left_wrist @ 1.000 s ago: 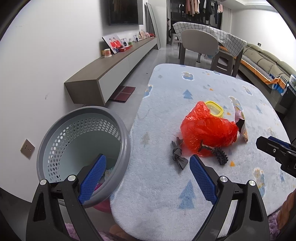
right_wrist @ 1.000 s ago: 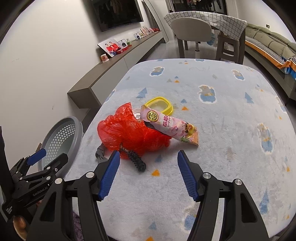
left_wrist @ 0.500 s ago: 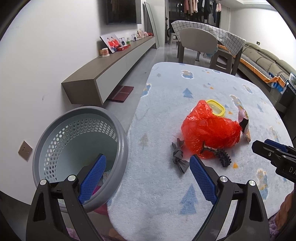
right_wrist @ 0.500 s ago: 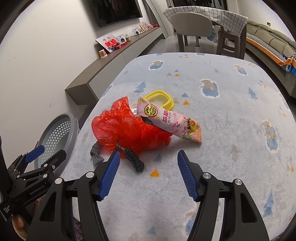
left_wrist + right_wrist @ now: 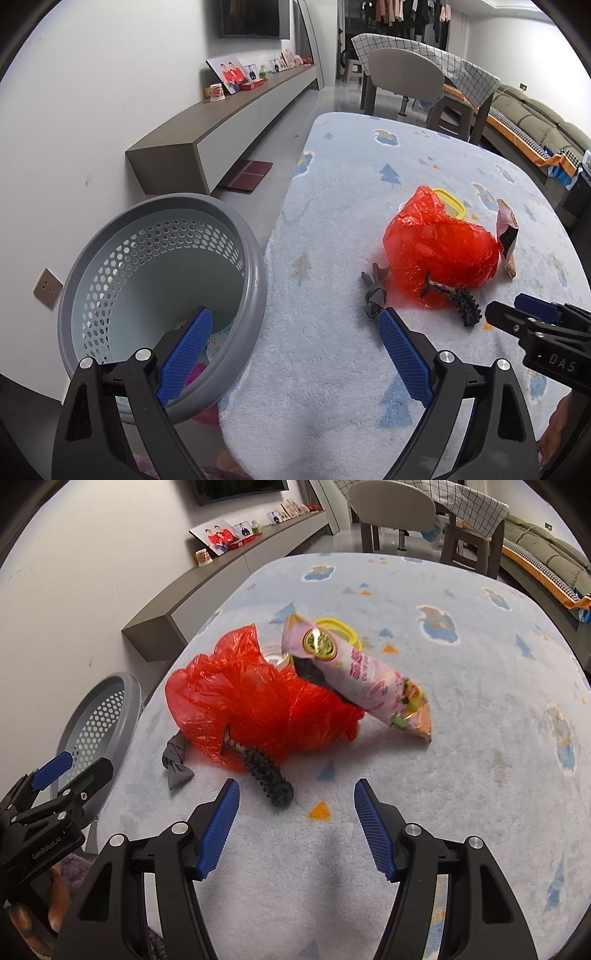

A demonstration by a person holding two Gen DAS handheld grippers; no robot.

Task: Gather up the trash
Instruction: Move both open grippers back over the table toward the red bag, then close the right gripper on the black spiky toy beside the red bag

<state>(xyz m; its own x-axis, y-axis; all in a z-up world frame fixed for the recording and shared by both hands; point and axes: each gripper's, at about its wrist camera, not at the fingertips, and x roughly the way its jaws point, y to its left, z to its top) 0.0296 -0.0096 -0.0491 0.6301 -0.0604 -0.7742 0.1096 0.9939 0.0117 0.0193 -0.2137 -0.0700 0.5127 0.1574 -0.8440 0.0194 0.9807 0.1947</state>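
A crumpled red plastic bag [image 5: 258, 701] lies on the pale blue carpeted table [image 5: 480, 664]. A pink snack wrapper [image 5: 362, 679] leans on it, with a yellow lid [image 5: 343, 629] and a roll of tape [image 5: 273, 653] behind. A black knobbly stick [image 5: 266, 771] and a grey knotted scrap [image 5: 175, 760] lie in front. My right gripper [image 5: 295, 805] is open and empty, just short of the stick. My left gripper [image 5: 291, 332] is open and empty, between the grey basket [image 5: 255, 280] and the trash. The bag [image 5: 439, 247] also shows in the left wrist view.
The grey perforated basket [image 5: 129, 694] stands on the floor at the table's left edge with some items at its bottom. A low wall shelf [image 5: 221, 125] runs along the left wall. A chair [image 5: 402, 77] and a sofa [image 5: 535, 122] are beyond the table.
My right gripper has moved forward and closer to the black stick and red bag. My left gripper has shifted slightly, with the basket now further into view. Both stay open.
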